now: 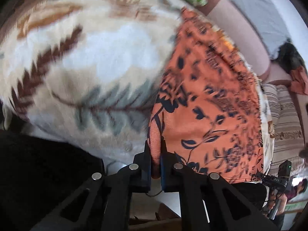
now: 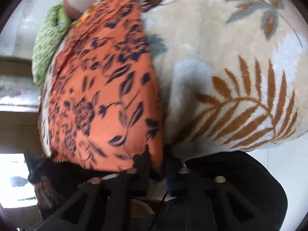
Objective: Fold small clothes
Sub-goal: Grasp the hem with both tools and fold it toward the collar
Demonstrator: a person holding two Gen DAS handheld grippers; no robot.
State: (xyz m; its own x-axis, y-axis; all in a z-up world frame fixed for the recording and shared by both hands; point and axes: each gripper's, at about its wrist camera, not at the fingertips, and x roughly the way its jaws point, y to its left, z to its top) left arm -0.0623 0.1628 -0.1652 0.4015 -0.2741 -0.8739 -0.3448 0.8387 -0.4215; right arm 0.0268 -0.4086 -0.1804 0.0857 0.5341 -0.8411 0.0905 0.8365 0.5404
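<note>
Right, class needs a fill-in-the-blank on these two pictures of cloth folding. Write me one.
1. The left gripper is shut on the ____ flowered cloth.
2. That cloth lies on a cream blanket printed with ____.
3. The right gripper grips the same cloth at its ____.
4. The bundle beyond the cloth is ____.

Missing words: orange; leaves; edge; green

At the bottom centre of each view, my left gripper [image 1: 156, 150] and right gripper [image 2: 156, 157] are pinching fabric, jaws closed.
</note>
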